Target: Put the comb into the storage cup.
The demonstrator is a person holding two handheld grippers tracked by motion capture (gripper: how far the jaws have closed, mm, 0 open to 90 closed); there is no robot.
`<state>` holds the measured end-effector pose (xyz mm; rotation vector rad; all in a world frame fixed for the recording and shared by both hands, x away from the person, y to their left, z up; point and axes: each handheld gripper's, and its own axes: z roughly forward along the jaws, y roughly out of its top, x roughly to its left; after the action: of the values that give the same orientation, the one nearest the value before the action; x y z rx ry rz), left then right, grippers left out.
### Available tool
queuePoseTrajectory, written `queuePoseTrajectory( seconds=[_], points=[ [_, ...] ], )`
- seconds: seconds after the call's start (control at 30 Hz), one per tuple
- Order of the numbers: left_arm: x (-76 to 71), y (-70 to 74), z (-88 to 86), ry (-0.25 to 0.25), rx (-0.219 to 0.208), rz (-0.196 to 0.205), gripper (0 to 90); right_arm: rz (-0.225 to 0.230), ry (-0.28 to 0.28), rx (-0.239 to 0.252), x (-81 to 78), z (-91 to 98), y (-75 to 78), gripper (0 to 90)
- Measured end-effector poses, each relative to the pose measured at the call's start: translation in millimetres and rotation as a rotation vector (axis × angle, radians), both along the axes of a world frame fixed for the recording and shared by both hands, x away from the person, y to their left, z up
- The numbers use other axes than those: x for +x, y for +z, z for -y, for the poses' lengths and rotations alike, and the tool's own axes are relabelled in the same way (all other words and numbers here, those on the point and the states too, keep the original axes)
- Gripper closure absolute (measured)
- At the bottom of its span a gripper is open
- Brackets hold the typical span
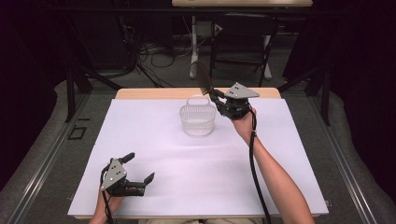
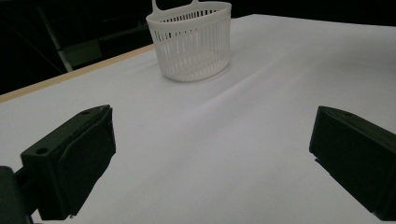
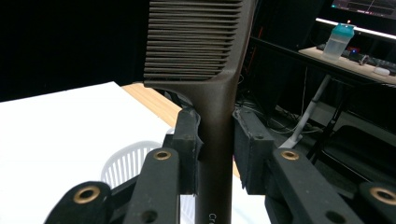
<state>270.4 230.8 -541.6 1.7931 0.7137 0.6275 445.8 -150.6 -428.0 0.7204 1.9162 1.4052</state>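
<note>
- Above the far right of the counter [image 1: 154, 186], beside the basket: right gripper [image 1: 215, 96] held up in the air, pointing up and toward the far side.
- Its fingers [image 3: 187, 140] are clamped on the handle of a dark comb [image 3: 205, 70]; a pad presses each flat side, the gap only as wide as the handle.
- Comb stands nearly upright in the right gripper view, teeth toward that picture's left. From the high view it leans up and away beyond the counter's far edge, its toothed end [image 1: 201, 77] above the floor behind.
- White slotted basket [image 1: 198, 120] sits on the white sheet, far middle of the counter, handle loop up. It lies just below and left of the comb, apart from it; looks empty from above.
- Near left corner: left gripper [image 1: 140, 171] low over the sheet, close to the front edge, well apart from the basket.
- Its fingers [image 2: 79, 158] stand wide apart with bare white counter between them; nothing held. Basket seen farther off, straight ahead of them.
- Person's forearms come in from the near side, one hand on each gripper.
</note>
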Motion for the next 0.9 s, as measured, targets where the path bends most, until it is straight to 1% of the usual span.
queuePoseTrajectory(
  seconds=[0.3, 0.8, 0.9],
  points=[
    [0.5, -0.2, 0.4, -0.001, 0.001, -0.003, 0.7, 0.02, 0.002, 0.008, 2.5, -2.7, 1.2, 72.6],
    [0.3, 0.0, -0.2, 0.0, 0.0, -0.001, 0.8, 0.044, 0.034, 0.015, 8.6, -12.7, -1.6, 72.6],
    [0.2, 0.0, -0.2, 0.0, 0.0, -0.001, 0.8, 0.04, 0.037, 0.015, 9.6, -14.6, -1.3, 72.5]
  ],
)
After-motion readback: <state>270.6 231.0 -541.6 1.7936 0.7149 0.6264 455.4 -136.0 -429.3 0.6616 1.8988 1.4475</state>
